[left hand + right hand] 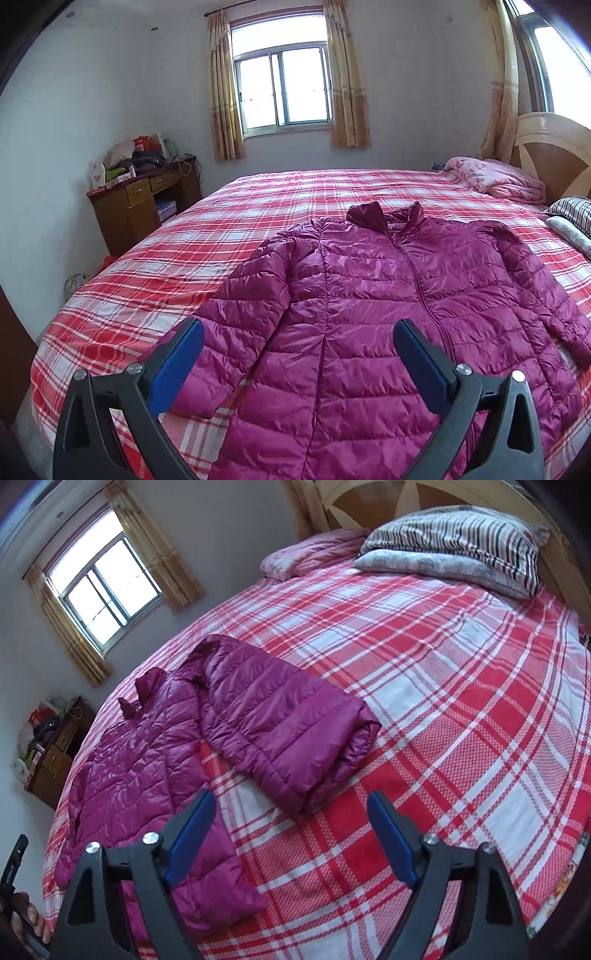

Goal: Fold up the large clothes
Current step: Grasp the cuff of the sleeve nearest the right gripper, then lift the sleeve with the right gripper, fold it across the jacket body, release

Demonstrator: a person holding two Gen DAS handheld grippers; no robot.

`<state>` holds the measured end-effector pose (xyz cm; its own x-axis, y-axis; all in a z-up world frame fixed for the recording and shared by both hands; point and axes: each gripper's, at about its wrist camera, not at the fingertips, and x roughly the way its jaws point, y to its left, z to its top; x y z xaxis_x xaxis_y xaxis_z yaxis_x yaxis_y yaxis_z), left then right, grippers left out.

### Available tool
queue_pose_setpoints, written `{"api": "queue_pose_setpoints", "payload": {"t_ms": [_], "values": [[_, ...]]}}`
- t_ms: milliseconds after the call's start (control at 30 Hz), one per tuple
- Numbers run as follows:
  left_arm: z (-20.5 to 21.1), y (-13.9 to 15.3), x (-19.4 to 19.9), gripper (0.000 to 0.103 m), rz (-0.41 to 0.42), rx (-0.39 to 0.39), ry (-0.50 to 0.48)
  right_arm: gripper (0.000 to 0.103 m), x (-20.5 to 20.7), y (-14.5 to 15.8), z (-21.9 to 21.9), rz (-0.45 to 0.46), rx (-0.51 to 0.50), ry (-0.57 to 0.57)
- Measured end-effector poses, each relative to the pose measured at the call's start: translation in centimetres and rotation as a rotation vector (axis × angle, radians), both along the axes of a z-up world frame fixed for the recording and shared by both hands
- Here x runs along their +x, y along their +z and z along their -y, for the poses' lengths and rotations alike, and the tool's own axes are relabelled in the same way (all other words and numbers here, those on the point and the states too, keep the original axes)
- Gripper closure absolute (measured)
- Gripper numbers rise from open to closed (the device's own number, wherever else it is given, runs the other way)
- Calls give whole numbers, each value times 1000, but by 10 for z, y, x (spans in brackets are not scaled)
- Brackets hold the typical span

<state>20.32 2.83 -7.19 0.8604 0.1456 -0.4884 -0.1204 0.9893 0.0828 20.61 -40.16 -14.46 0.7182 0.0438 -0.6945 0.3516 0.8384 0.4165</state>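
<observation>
Your left tool [298, 334] and right tool [291, 806] both gape, holding nothing, above the glossy quilted magenta jacket [388, 295] (zipped, sleeves out) lying flat on the plaid-sheeted bed [461, 701].

Your bed [280, 206], red-and-white plaid sheet: magenta puffer jacket [388, 295] spread flat; pink folded blanket [495, 177] and striped pillow [454, 539] by your headboard [554, 147].

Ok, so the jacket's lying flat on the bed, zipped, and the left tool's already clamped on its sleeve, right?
Not clamped. The left wrist view shows the left tool open above the jacket, gripping nothing. The rest holds: it lies flat on the bed, zipped.
</observation>
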Motion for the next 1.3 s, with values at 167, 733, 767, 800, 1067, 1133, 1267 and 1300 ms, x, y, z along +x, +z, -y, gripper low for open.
{"api": "queue_pose_setpoints", "payload": {"t_ms": [167,733,767,800,1067,1133,1267,1300], "values": [[3,-27,47,1,-51,6,33,31,31,-17,13,-41,31,-1],[-21,-72,130,1,-147,3,120,94,71,8,51,-68,-252,-57],[-23,-73,131,1,-149,-1,121,94,74,17,51,-53,-285,-64],[-24,-73,131,1,-148,-4,123,94,79,27,50,-37,-316,-70],[-33,-68,135,1,-138,-22,126,95,103,96,4,125,-519,-33],[-37,-66,137,1,-133,-25,134,95,108,108,-15,164,-561,-2],[-50,-66,142,1,-133,-37,160,95,114,127,-50,226,-605,59],[-53,-67,142,1,-134,-44,166,95,116,131,-58,239,-617,76]]}}
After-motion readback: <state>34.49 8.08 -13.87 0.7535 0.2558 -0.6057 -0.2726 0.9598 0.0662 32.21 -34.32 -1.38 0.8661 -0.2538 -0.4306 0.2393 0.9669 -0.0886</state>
